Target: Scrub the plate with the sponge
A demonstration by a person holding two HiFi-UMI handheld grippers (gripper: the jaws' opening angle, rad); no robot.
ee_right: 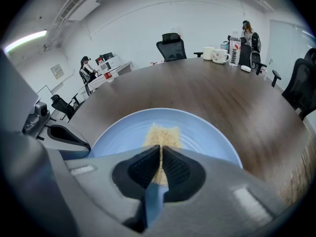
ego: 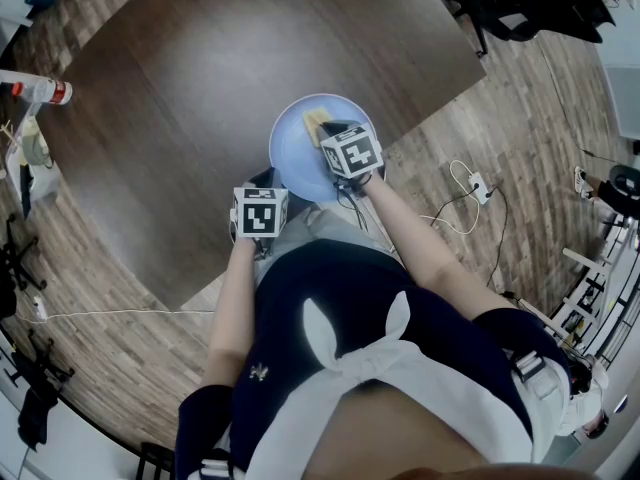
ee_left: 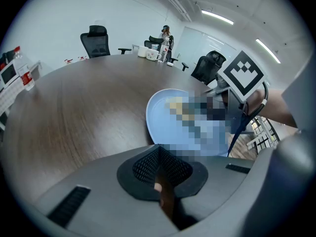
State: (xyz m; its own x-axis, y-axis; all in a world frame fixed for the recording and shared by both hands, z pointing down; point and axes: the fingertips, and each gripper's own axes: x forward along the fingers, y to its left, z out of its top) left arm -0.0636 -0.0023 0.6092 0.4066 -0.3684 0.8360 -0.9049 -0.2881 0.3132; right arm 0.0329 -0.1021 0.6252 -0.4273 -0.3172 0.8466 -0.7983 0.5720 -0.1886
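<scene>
Your right gripper [ee_right: 160, 151] was clenched on the sponge [ee_right: 161, 132], which lay on the plate [ee_right: 212, 139]; the plate held nothing else. Your left gripper [ee_left: 157, 151] was closed at the plate's near rim, seemingly pinching it. The plate sat close to the table [ego: 180, 118] edge, so a hard stroke toward you could have slid it off if that pinch slipped

A dark wooden table [ego: 200, 108] fills the head view's centre, with plank flooring [ego: 520, 118] around it. A red-capped bottle [ego: 35, 90] shows at ten o'clock, black office chairs [ego: 520, 3] at one o'clock, and a white power strip [ego: 478, 182] with its cable at three o'clock.
</scene>
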